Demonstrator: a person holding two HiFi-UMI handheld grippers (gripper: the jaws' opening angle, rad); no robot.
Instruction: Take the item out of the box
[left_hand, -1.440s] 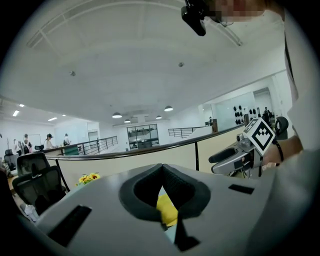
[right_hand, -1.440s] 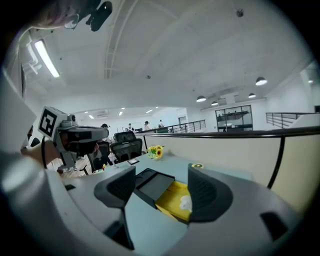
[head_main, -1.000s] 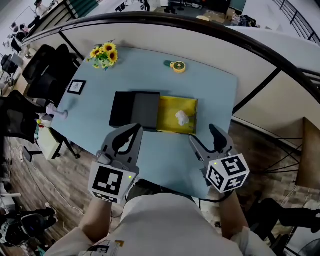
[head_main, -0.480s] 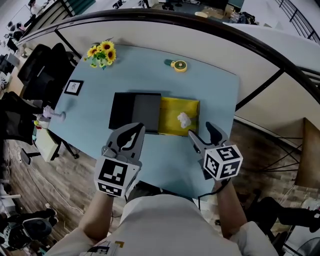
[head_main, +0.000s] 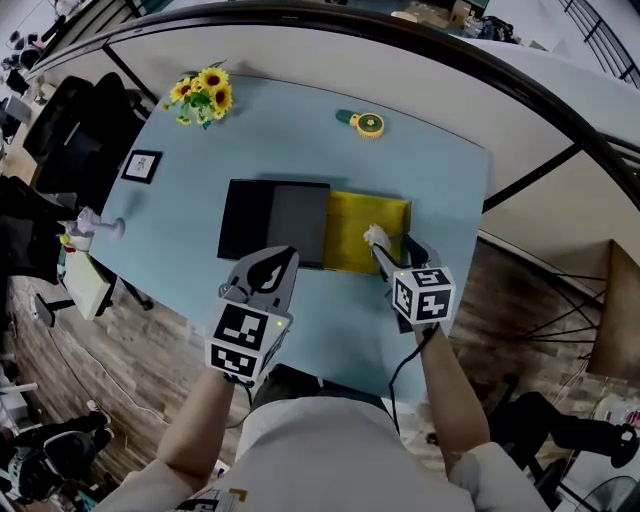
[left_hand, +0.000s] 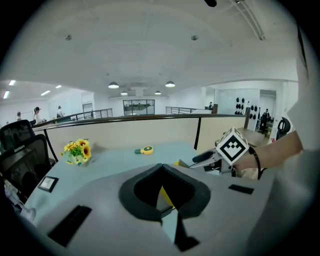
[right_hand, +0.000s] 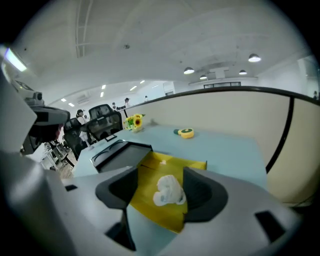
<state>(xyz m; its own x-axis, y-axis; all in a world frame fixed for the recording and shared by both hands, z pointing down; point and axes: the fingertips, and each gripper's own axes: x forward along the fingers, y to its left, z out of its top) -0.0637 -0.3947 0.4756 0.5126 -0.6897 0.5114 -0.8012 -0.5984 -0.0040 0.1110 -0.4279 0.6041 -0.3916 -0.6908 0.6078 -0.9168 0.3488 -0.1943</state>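
Observation:
An open yellow box (head_main: 352, 226) lies on the light blue table (head_main: 290, 150), with its black lid (head_main: 272, 220) beside it on the left. The item, a small crumpled white thing (head_main: 375, 236), rests in the box. My right gripper (head_main: 394, 250) is at the box's near edge with its jaws either side of the item; they are closing, and the pads stand apart from it. In the right gripper view the white item (right_hand: 169, 190) sits between the two dark pads over the yellow box (right_hand: 150, 187). My left gripper (head_main: 283, 257) hovers shut and empty near the lid's front edge.
A bunch of sunflowers (head_main: 203, 98) and a small framed picture (head_main: 141, 165) stand at the table's far left. A yellow tape measure (head_main: 369, 124) lies at the back. Black office chairs (head_main: 60, 130) crowd the left side. A curved railing (head_main: 420, 40) runs behind the table.
My right gripper has moved forward from the table's near edge to the box and now straddles the white item. The left gripper has shifted slightly forward and right.

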